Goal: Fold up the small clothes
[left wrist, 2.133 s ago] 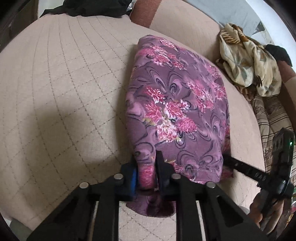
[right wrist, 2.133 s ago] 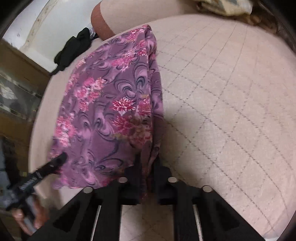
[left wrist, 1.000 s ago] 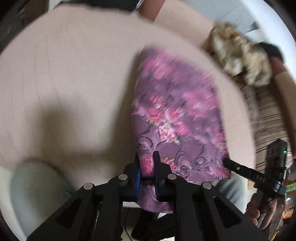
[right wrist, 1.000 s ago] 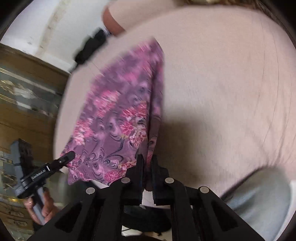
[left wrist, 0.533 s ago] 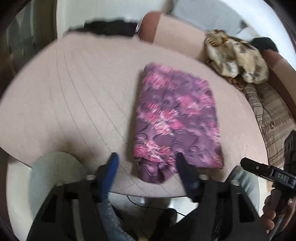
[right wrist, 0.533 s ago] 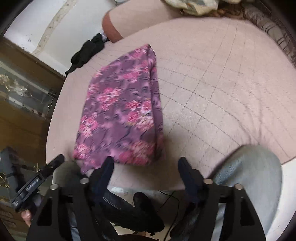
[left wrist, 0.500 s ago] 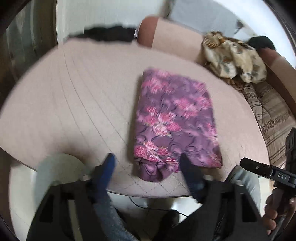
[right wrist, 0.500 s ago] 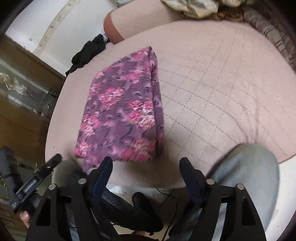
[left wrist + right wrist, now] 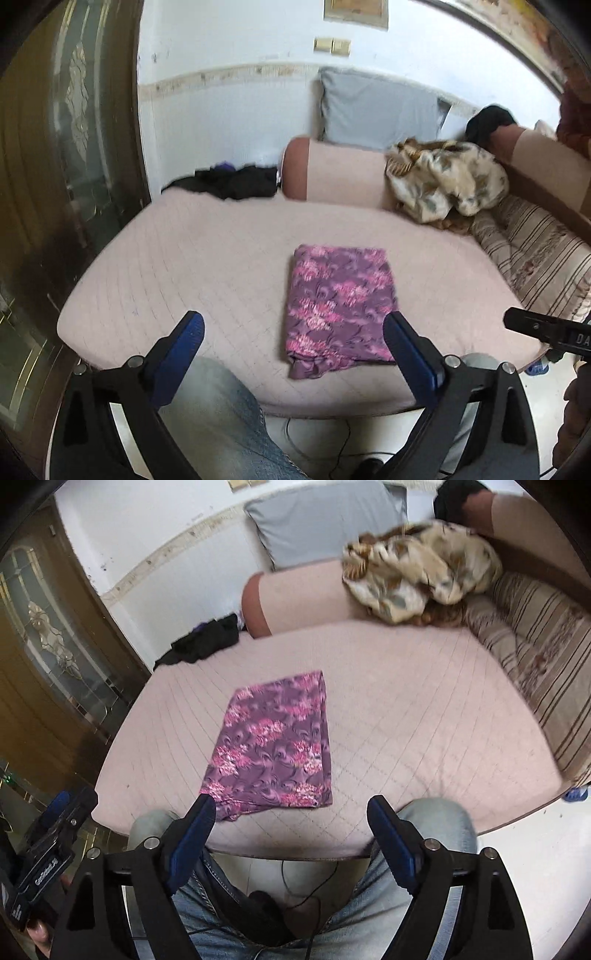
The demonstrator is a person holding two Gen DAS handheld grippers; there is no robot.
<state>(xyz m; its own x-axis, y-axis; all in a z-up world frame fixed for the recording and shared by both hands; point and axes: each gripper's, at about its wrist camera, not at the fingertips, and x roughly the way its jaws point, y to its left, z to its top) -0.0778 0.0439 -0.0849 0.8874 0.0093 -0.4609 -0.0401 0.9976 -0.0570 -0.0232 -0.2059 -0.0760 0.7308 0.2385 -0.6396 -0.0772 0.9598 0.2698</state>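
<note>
A purple cloth with pink flower print lies folded into a flat rectangle on the pale pink quilted mattress, near its front edge, with a small lower layer poking out at the near left corner. The left tool hangs in the air in front of the mattress, its blue-padded fingers spread wide; its jaws have just been opening and nothing sits between them. The right tool is also held off the cloth, its jaws likewise just opened wide and empty. The person's knees in light blue jeans press against the mattress edge. At the back lie a pink cylindrical bolster, a crumpled cream patterned fabric, a grey pillow and a black garment.
</note>
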